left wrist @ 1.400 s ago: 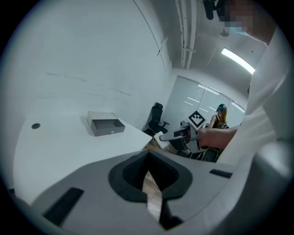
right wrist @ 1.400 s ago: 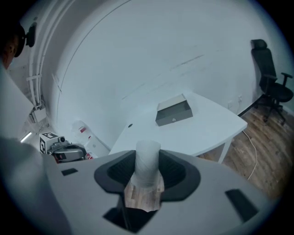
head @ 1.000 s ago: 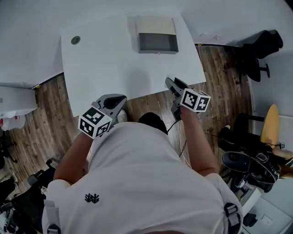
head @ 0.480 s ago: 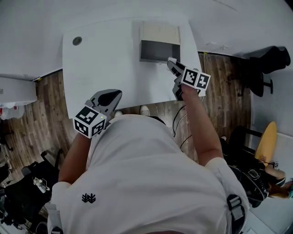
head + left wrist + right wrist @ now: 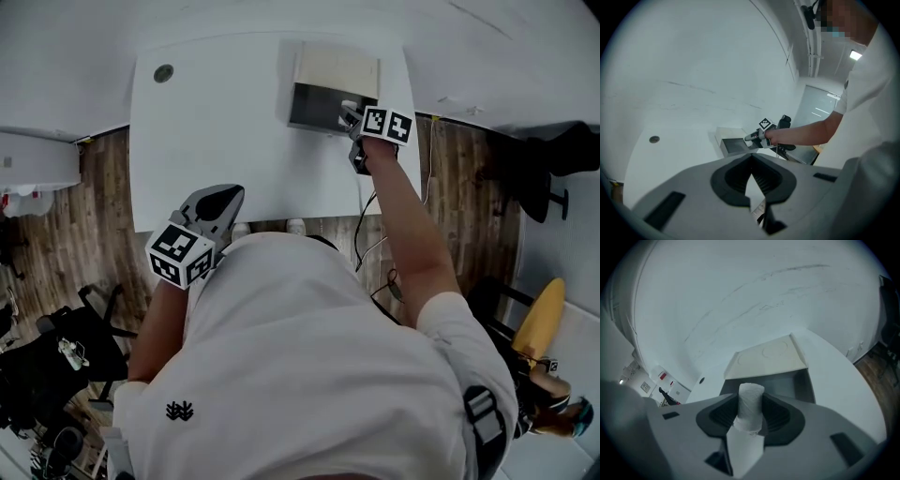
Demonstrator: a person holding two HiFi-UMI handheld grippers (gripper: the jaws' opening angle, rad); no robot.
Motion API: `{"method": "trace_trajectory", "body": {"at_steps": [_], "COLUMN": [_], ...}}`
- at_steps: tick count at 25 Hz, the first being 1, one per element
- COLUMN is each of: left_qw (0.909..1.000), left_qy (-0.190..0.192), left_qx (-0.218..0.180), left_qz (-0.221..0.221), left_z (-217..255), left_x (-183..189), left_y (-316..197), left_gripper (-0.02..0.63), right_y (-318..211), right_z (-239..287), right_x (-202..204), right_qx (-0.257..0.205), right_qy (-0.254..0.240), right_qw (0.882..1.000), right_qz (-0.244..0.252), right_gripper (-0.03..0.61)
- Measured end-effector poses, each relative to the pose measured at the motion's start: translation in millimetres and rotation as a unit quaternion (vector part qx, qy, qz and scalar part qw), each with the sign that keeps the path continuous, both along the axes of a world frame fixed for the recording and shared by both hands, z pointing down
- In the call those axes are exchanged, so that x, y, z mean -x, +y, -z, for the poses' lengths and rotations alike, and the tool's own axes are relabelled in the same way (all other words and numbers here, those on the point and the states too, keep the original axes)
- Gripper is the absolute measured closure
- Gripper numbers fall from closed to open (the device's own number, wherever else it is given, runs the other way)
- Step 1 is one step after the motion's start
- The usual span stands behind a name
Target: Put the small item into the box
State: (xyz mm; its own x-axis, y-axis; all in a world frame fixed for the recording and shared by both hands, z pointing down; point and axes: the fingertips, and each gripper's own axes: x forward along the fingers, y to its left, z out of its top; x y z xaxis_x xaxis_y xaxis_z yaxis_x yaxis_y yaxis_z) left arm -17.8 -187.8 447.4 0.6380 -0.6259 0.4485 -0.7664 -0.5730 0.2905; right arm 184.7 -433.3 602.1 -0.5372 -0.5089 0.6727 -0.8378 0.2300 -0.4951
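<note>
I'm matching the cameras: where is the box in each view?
Head view: box, top centre.
Left gripper view: box, middle, far off.
Right gripper view: box, centre, close ahead.
Shared landmark: round hole in the table, left of the box in all three.

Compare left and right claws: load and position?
The right claw grips a white paper roll; the left claw is shut on nothing. The right claw is at the open box; the left claw hangs by the table's near edge. Both carry a marker cube.

Bright, even, cool light; fisheye views warp and darken at edges.
</note>
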Motion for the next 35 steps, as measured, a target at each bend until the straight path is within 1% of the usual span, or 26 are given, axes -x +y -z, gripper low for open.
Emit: {"method": "trace_trajectory", "body": {"at_steps": [6, 10, 14, 18, 22, 26, 30, 35], "left_qw": [0.9996, 0.9991, 0.9985, 0.9983, 0.9982, 0.9981, 0.9975, 0.9969], "left_qy": [0.003, 0.008, 0.011, 0.009, 0.008, 0.009, 0.011, 0.023], "left_qx": [0.006, 0.007, 0.014, 0.021, 0.017, 0.013, 0.017, 0.024], "left_qz": [0.026, 0.041, 0.051, 0.054, 0.057, 0.059, 0.067, 0.072], "left_z": [-4, -5, -9, -12, -9, -7, -10, -11], "left_x": [4, 10, 18, 26, 32, 40, 52, 59], "left_y": [-3, -3, 0, 6, 11, 12, 15, 15], "left_gripper": [0.606, 0.606, 0.606, 0.606, 0.606, 0.606, 0.606, 0.606], "right_y": [-10, -17, -22, -22, -13, -12, -11, -13], "right_z": [-29, -41, -58, -64, -70, -77, -80, -79], "right_x": [2, 1, -1, 2, -2, -3, -4, -7], "right_qx": [0.043, 0.068, 0.101, 0.118, 0.139, 0.160, 0.169, 0.163], "right_qy": [0.028, 0.030, 0.050, 0.065, 0.102, 0.125, 0.133, 0.137], "right_qw": [0.999, 0.997, 0.994, 0.991, 0.985, 0.979, 0.976, 0.977], "right_qz": [0.015, 0.010, 0.010, 0.009, 0.021, 0.033, 0.035, 0.031], "right_gripper": [0.414, 0.412, 0.411, 0.407, 0.405, 0.400, 0.399, 0.400]}}
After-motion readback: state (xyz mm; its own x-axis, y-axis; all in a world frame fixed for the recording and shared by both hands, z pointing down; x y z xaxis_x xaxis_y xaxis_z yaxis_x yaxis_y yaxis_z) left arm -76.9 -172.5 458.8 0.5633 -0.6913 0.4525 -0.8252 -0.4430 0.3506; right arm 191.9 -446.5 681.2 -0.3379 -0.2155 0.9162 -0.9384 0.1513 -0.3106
